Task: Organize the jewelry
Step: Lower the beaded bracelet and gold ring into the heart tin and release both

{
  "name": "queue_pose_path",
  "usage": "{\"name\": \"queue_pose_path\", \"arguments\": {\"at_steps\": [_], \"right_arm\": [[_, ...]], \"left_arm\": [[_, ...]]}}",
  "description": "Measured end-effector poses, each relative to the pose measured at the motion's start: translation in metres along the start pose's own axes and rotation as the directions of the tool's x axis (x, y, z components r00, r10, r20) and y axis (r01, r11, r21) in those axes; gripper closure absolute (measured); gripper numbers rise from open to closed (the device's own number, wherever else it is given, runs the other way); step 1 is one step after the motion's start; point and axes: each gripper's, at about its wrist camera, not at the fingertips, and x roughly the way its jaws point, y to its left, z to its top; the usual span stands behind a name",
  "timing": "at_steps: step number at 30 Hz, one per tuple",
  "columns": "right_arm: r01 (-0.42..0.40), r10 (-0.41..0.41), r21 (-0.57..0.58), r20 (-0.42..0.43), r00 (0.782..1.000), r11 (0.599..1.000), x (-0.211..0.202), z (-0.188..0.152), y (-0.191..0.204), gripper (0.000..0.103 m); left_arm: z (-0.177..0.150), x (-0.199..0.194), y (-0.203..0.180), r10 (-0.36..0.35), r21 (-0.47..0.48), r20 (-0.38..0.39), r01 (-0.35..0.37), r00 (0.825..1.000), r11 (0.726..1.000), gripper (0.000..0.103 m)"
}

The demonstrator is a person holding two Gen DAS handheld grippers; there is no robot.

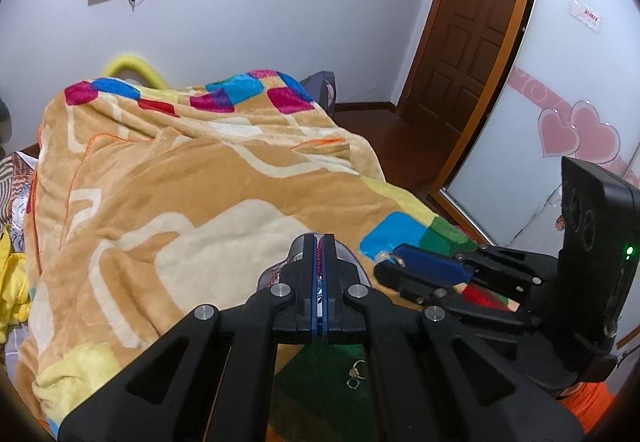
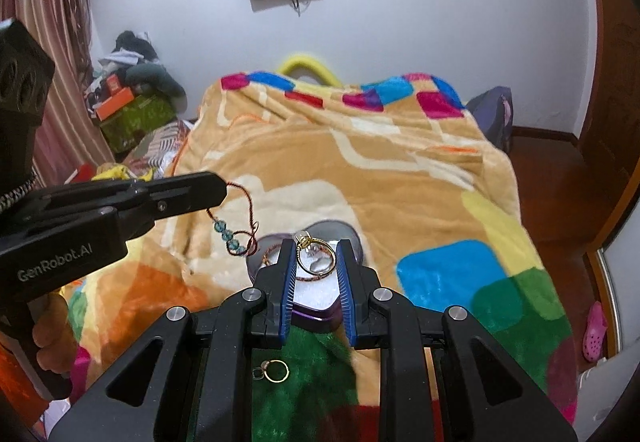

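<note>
Your left gripper is pinching the red cord bracelet while your right gripper is clamping a gold ring above the heart-shaped box.

gold bangle over heart-shaped box

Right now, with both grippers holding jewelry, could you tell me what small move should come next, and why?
Probably lower the left gripper toward the heart-shaped tin to set down its red cord bracelet; the bracelet dangles just left of the tin, while the right gripper holds a gold bangle above it.
</note>
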Motion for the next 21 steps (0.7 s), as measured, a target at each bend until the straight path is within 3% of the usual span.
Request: {"name": "queue_pose_path", "arguments": {"at_steps": [11, 21], "right_arm": [[-0.013, 0.013, -0.001, -0.079, 0.997, 1.0, 0.026, -0.008, -0.005, 0.085], [-0.016, 0.014, -0.021, -0.11, 0.994, 1.0, 0.036, -0.006, -0.001, 0.084]], "left_arm": [[-0.014, 0.041, 0.014, -0.014, -0.021, -0.103, 0.012, 0.995, 1.0, 0.103], [-0.018, 0.049, 0.02, -0.015, -0.028, -0.138, 0.011, 0.99, 1.0, 0.103]]}}
